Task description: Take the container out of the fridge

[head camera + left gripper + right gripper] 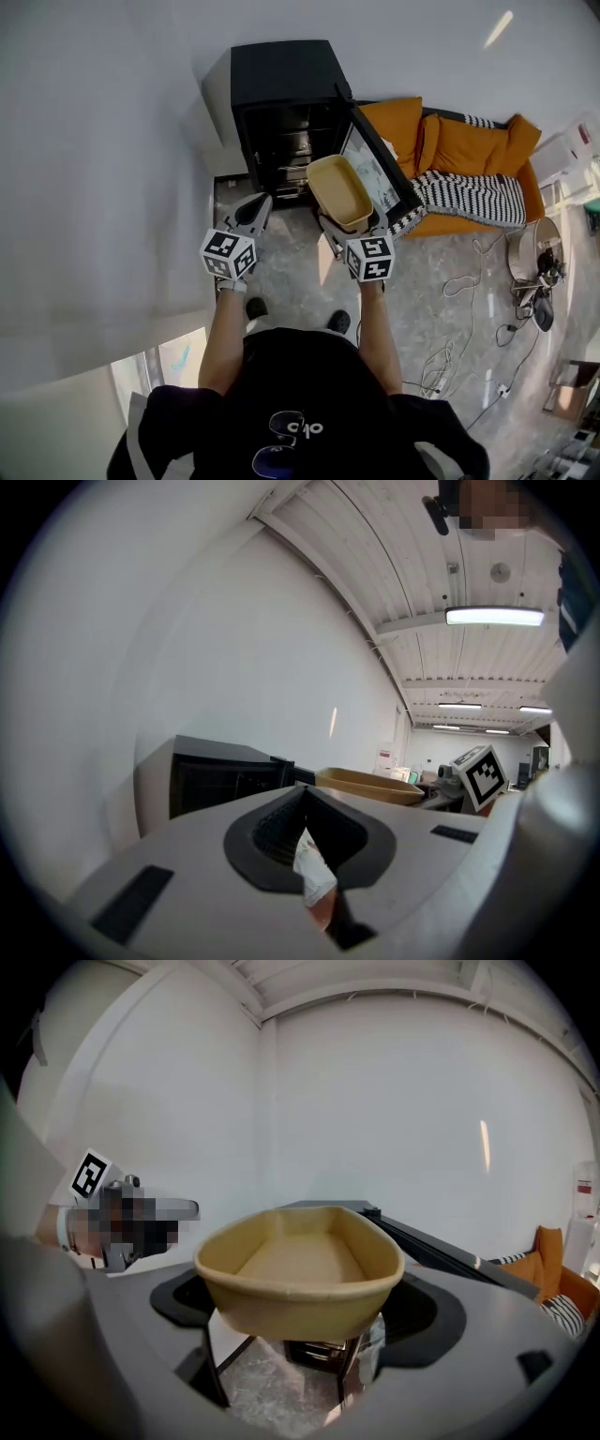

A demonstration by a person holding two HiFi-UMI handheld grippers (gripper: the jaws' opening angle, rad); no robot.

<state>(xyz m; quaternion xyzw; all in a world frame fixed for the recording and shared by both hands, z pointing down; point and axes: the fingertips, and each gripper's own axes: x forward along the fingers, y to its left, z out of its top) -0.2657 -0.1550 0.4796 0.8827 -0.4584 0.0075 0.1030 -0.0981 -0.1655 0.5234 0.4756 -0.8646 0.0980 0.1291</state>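
The tan, empty container hangs in the air in front of the open black fridge, outside its shelves. My right gripper is shut on the container's near wall. The right gripper view shows the container wedged between the jaws of my right gripper, with the fridge top behind it. My left gripper is to the left of the container, jaws together and holding nothing. The left gripper view shows my left gripper, the fridge beyond it and the container to its right.
The fridge door stands open to the right, just behind the container. An orange sofa with a striped blanket lies beyond the door. Cables trail over the marble floor at the right. A white wall runs along the left.
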